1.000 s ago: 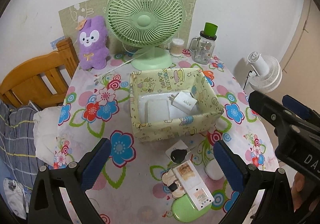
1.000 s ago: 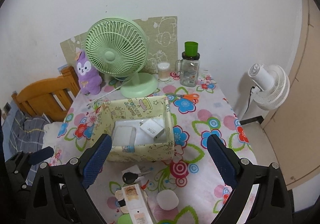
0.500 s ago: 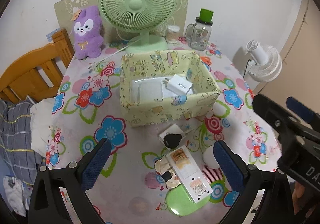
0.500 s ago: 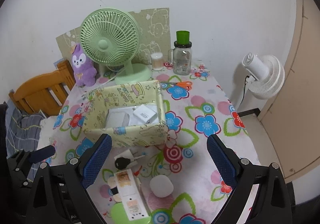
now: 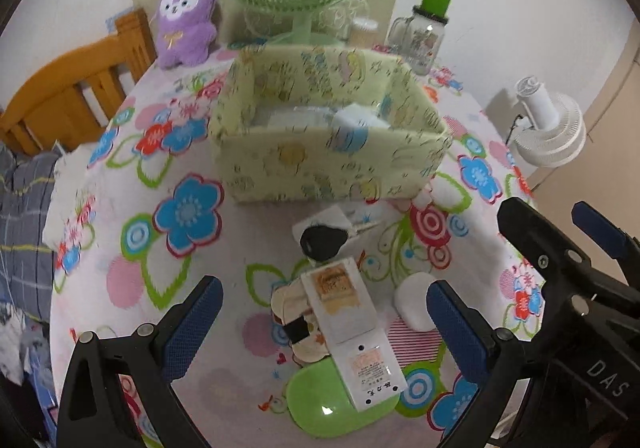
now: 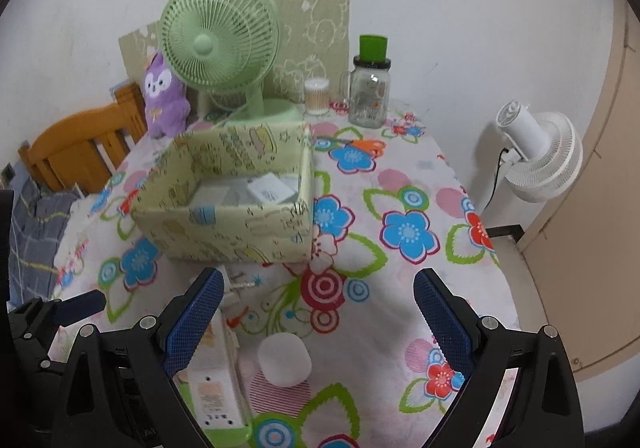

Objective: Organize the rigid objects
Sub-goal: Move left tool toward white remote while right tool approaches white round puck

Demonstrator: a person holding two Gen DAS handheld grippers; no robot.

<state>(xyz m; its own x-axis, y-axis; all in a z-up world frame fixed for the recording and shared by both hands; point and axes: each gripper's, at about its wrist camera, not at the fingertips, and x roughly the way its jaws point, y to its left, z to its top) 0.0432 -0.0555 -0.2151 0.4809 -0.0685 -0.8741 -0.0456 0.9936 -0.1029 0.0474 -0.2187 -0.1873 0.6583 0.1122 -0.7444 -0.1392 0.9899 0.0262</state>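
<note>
A pale yellow patterned storage box (image 5: 320, 164) (image 6: 228, 224) sits mid-table, holding a white charger (image 6: 270, 190) and flat white items. In front of it lie a black car key (image 5: 322, 242), a long white box (image 5: 352, 328) (image 6: 212, 380) resting on a green oval case (image 5: 340, 404), and a small white rounded case (image 5: 414, 300) (image 6: 285, 362). My left gripper (image 5: 320, 324) hangs open above the long white box. My right gripper (image 6: 316, 324) is open just above the white rounded case. Neither one holds anything.
At the back stand a green desk fan (image 6: 220, 48), a purple plush toy (image 5: 184, 20), a glass jar with green lid (image 6: 370, 88), a cotton-swab tub (image 6: 316, 96) and orange scissors (image 6: 364, 146). A wooden chair (image 5: 76, 88) is left, a white fan (image 6: 536, 156) right.
Both grippers have moved down and forward toward the table. The box and the small items now look larger and closer. Both stay open.
</note>
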